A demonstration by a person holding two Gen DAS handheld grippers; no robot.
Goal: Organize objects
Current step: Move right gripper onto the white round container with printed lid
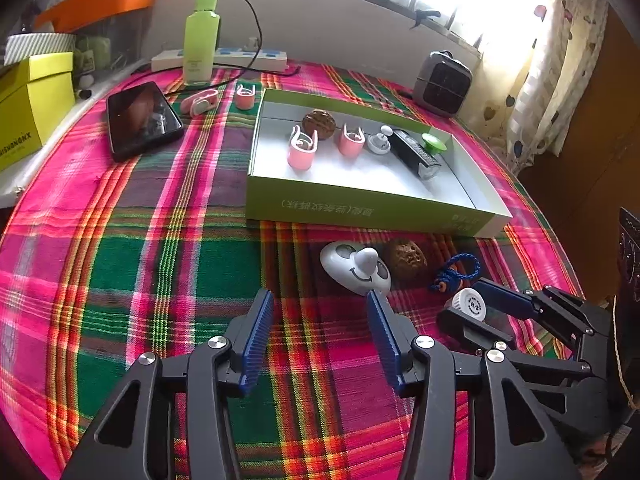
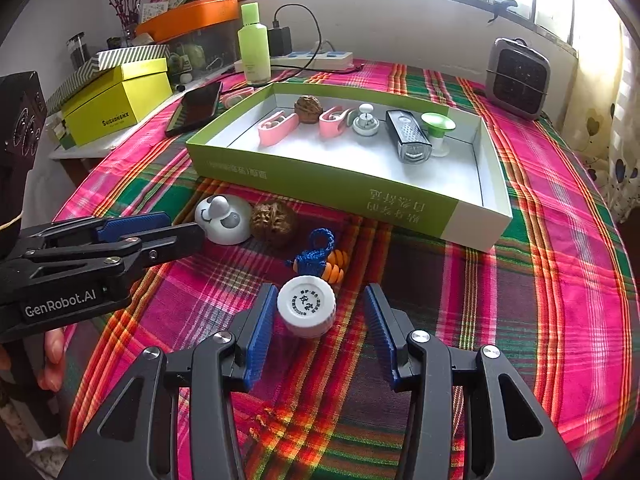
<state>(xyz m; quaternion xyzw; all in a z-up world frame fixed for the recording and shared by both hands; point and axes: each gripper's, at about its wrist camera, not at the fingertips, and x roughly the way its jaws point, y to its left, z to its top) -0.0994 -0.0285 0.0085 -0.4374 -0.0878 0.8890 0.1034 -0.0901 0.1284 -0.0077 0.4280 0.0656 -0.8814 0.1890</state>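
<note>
You are bringing the right gripper [image 2: 320, 332] around a small white bottle [image 2: 307, 306] that is standing on the plaid table [image 2: 520, 300]; its jaws are standing apart, one on each side of the bottle, the left pad looking very close to the ribbed cap and the right pad well clear of it. The bottle is sitting at the 6 o'clock edge of the loose cluster, just below the blue-and-orange cord charm [image 2: 320, 258].

You are holding the left gripper [image 1: 320, 344] with its jaws apart and nothing between them, pointing toward the white smiley-face object [image 1: 356, 266] at its 12 o'clock. A walnut [image 1: 405, 258] is lying just beside that object at its 3 o'clock.

The green tray box [image 1: 360, 208] is lying at 12 o'clock beyond the cluster and is already holding two pink clips [image 1: 302, 148], a second walnut, a black lamp [image 1: 414, 152] and a green suction knob [image 1: 435, 143].

Handling judgement: the bottle is probably light, rigid plastic, and its ribbed cap should be giving the pads good purchase. You are best closing on the cap's side wall across its full width, keeping the bottle upright; a low or off-centre pinch is likely to tip or squirt it sideways. The round walnut looks hard but prone to rolling.
</note>
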